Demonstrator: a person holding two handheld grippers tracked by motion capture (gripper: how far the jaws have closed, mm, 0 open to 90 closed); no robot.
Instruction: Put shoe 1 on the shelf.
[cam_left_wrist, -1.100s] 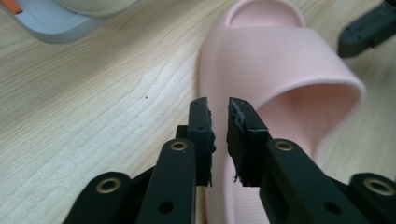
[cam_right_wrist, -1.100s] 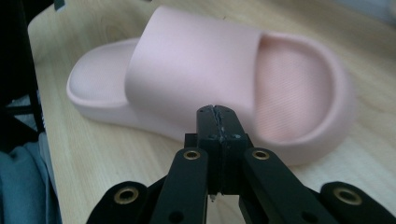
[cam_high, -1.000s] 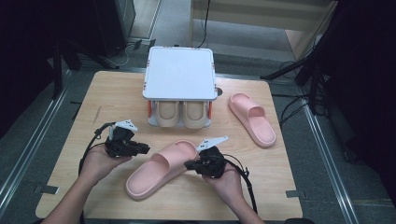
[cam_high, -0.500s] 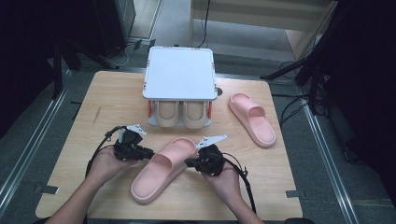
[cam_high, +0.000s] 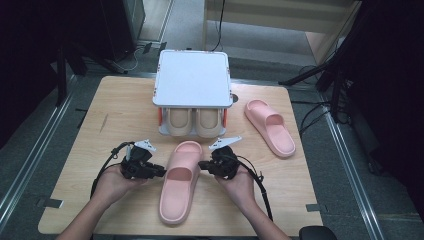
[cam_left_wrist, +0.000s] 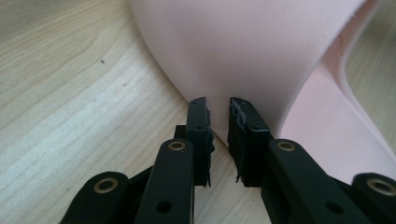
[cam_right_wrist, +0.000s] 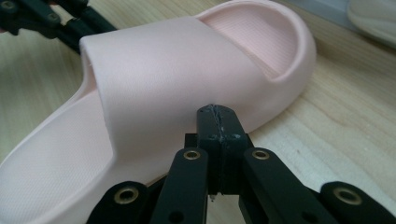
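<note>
We have the slipper (cam_high: 181, 180) flat on the bench (cam_high: 120, 115), in front of the rack (cam_high: 192, 92). Left gripper (cam_left_wrist: 218, 109): jaws slightly apart, nothing pinched, tips at the strap. Right gripper (cam_right_wrist: 218, 122): jaws together, butted against the side. Risk: uneven push spins the slipper, so the toe misses the rack.

Even overhead light falls on the pale wooden surface (cam_high: 125, 125) in the high view, while the room around it sinks into near-black at both sides. Shadows are short and soft. The flat white plastic lid (cam_high: 192, 77) of the box is bright but not blown out. That view is slightly soft and grainy. In the gripper views the pink foam slipper (cam_right_wrist: 154, 79) is sharp near the black fingers (cam_left_wrist: 198, 121) and blurs toward the far edges; wood grain shows a mild sheen.
</note>
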